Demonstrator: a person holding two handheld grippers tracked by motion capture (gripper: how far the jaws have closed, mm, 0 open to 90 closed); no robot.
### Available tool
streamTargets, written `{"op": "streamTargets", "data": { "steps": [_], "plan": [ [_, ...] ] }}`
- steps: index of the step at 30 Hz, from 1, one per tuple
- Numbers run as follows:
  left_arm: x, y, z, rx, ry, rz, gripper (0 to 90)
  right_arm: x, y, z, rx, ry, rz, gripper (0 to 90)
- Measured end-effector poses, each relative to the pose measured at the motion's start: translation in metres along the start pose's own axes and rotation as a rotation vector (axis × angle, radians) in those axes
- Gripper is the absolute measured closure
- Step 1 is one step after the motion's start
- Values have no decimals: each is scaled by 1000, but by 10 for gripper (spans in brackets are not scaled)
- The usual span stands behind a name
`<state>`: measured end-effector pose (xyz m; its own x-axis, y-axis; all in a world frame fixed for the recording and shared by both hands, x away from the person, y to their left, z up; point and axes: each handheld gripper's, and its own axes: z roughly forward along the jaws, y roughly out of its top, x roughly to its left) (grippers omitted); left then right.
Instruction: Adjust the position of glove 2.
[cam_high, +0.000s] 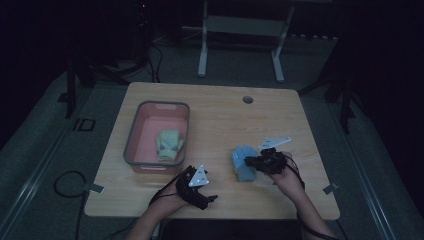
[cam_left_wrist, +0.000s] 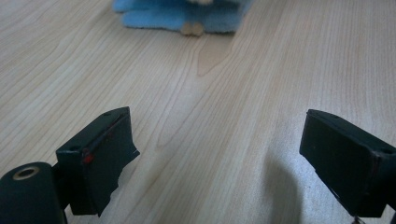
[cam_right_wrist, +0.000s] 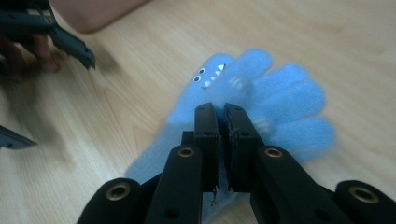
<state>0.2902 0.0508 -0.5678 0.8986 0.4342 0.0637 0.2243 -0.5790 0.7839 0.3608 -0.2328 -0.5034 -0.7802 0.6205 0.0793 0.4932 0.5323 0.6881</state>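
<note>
A blue glove with a small monster face lies on the wooden table, right of centre. My right gripper is over it, and its jaws are pressed together on the glove's fabric near the palm in the right gripper view. My left gripper rests near the table's front edge with its jaws wide apart and nothing between them. The glove's edge lies ahead of it. A green glove lies in the pink basket.
The pink basket with a grey rim stands on the left half of the table. A round cable hole sits near the far edge. The left gripper also shows at the left of the right gripper view. Cables trail over the floor on the left.
</note>
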Motion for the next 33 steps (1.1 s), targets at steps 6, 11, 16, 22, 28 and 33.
{"op": "streamTargets", "data": {
  "steps": [6, 11, 16, 22, 28, 33],
  "plan": [
    [0, 0, 0, 8, -11, 3, 103, -9, -9, 16, 42, -6, 31, 843],
    [0, 0, 0, 6, -8, 5, 103, -14, -13, 23, 49, -10, 50, 832],
    [0, 1, 0, 4, -7, 3, 103, -14, -14, 26, 56, -9, 66, 805],
    [0, 1, 0, 3, -7, -2, 103, -11, -15, 29, 57, -22, 80, 750],
    [-1, 1, 0, -2, 1, 19, 103, -7, -14, 23, 40, -22, 59, 590],
    [-4, 4, 2, 3, 8, 39, 102, -5, -11, 10, -4, -25, 51, 436]
  ]
}}
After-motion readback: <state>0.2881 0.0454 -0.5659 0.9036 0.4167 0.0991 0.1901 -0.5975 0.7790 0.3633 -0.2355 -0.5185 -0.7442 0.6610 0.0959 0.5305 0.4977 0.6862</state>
